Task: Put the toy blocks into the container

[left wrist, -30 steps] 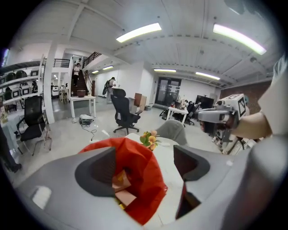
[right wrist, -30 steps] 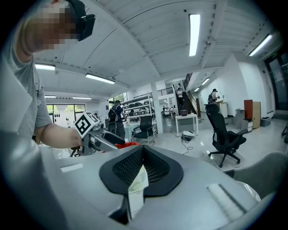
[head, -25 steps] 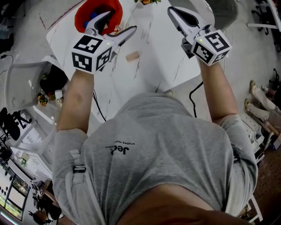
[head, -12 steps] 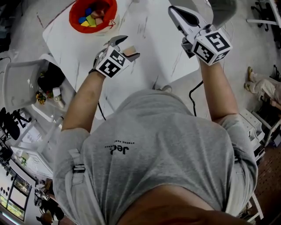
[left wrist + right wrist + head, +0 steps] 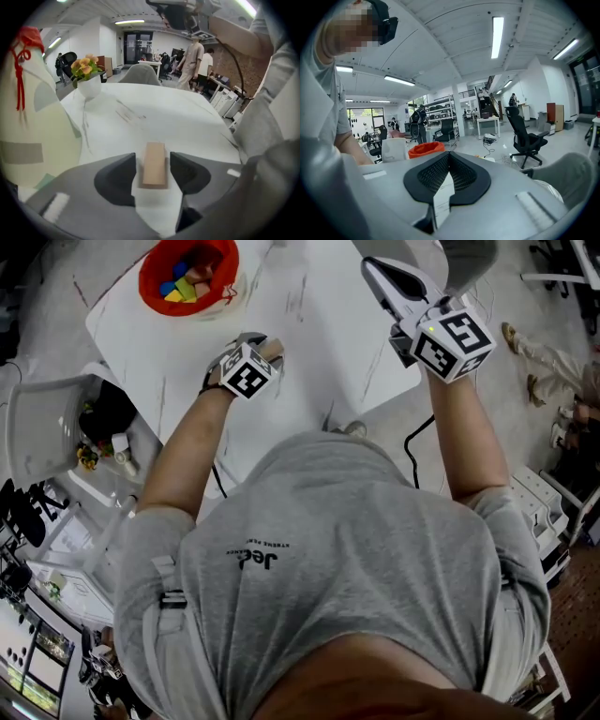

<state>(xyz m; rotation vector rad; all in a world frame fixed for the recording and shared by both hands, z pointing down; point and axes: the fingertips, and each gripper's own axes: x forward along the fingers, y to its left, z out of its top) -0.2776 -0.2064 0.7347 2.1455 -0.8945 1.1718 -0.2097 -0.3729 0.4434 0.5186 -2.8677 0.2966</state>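
One tan block lies flat on the white tabletop, just above the middle of the head view, and it looks to be the only loose piece in sight. The left claw is angled down over it with a jaw on each side. Its jaws have just been closing, but in the left gripper view a thin strip of tabletop shows on both sides of the block, so the pads are not pressing on it yet. The block runs lengthwise along the jaws, its far end reaching past the tips.

The red container sits in the upper left corner of the head view, well apart from the block, with several coloured blocks already in it. The right claw is held up at the upper right of that view, clenched on nothing. A flower pot stands far back on the tabletop.

My worry is the closing itself. If one jaw touches first, the block could skid or twist on that smooth top and be caught crooked. A grip taken only near its close end could let it swing or slip free while being carried to the container.
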